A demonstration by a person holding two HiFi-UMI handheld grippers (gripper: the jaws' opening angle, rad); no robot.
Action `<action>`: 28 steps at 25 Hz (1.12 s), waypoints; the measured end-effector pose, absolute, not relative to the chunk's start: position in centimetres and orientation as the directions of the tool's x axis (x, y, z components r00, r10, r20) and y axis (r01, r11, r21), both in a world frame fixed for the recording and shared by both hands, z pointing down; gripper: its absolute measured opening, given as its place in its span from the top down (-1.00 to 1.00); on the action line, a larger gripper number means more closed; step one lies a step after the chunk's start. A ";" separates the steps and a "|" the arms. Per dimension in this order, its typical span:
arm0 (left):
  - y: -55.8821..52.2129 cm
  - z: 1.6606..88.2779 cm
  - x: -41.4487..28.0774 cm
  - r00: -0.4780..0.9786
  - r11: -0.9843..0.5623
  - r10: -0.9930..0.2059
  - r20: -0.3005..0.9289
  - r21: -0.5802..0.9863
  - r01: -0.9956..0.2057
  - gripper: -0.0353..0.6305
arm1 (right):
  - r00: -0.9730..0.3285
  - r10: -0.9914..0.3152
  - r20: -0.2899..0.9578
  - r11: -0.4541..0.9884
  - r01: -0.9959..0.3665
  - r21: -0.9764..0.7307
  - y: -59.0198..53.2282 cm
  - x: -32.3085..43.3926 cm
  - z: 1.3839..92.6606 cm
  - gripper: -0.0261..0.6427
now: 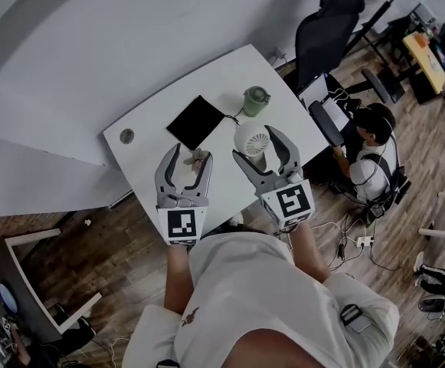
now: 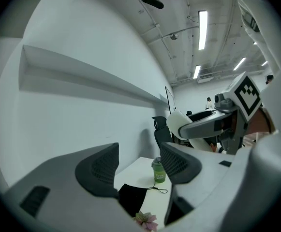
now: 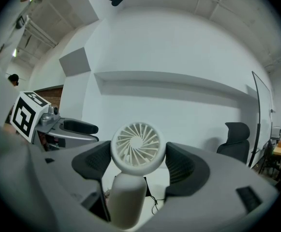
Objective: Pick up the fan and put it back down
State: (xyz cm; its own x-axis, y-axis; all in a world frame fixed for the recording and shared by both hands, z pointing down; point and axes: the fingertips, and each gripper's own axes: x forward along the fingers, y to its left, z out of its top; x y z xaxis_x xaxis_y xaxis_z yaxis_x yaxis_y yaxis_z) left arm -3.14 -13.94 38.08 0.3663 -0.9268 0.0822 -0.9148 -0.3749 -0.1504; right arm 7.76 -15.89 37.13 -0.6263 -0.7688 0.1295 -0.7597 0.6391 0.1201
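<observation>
A small white fan (image 1: pixel 253 139) with a round grille and thick handle is between the pads of my right gripper (image 1: pixel 263 144), which is shut on it. In the right gripper view the fan (image 3: pixel 137 148) fills the gap between the jaws, its grille facing the camera, held up off the white table (image 1: pixel 149 148). My left gripper (image 1: pixel 185 164) hangs beside it to the left, jaws apart with nothing between them. In the left gripper view that gripper (image 2: pixel 138 167) is above the table, and the fan (image 2: pixel 177 123) shows to the right.
On the table lie a black cloth (image 1: pixel 196 121), a green lidded cup (image 1: pixel 255 100) and a small pink flower (image 1: pixel 199 157). A black office chair (image 1: pixel 325 29) stands behind the table. A person (image 1: pixel 375 156) sits on the floor at the right among cables.
</observation>
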 end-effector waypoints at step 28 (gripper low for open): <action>-17.2 54.0 -5.4 0.373 -0.401 -0.848 0.377 0.007 -0.916 0.09 | -0.571 -0.639 0.516 0.665 -0.747 -0.003 -18.6 4.8 54.9 -0.14</action>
